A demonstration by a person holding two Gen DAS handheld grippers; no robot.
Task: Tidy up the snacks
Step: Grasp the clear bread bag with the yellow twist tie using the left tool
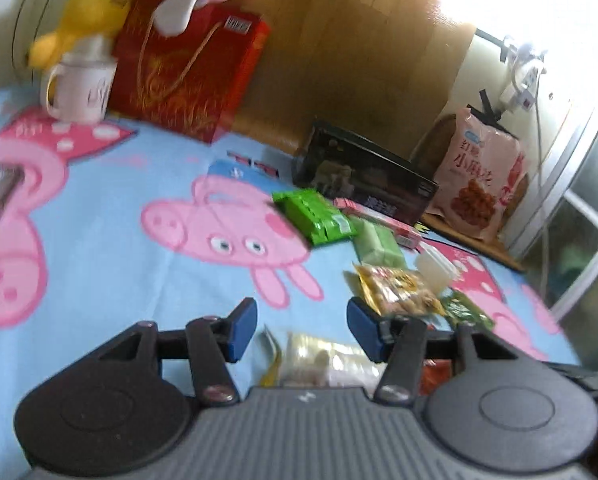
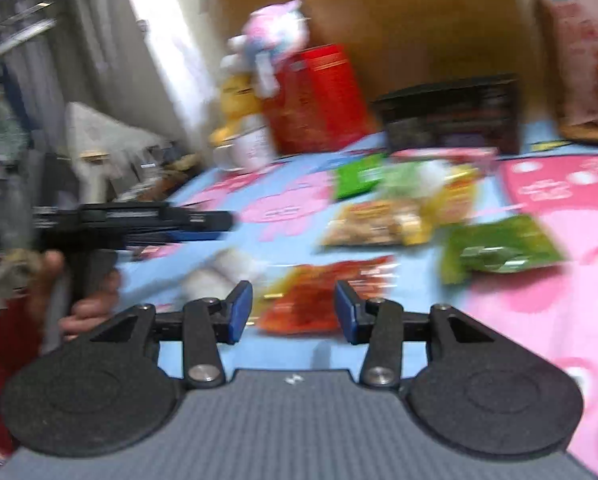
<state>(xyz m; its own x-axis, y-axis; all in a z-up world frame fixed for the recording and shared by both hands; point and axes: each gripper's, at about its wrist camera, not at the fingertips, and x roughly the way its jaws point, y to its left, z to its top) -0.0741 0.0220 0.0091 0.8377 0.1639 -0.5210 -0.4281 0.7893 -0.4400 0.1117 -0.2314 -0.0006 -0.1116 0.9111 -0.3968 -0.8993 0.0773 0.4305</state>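
Snack packets are lying scattered on a blue cartoon-pig blanket (image 1: 99,272). In the left wrist view, a bright green packet (image 1: 313,216) is sitting beside a pale green packet (image 1: 379,246), with a yellow nut packet (image 1: 395,292) and a dark green packet (image 1: 469,310) nearer the camera, all ahead and to the right of the left gripper (image 1: 301,330). Its 2 blue-padded fingers (image 1: 241,330) are standing partly apart and gripping nothing; a clear packet (image 1: 327,360) is lying below the gap, contact unclear.

In the blurred right wrist view, the right gripper (image 2: 293,312) is also standing partly apart and empty, with a red-orange packet (image 2: 319,296) lying just beyond the gap. A black box (image 2: 451,116) and a red gift box (image 2: 315,100) are standing at the far edge.
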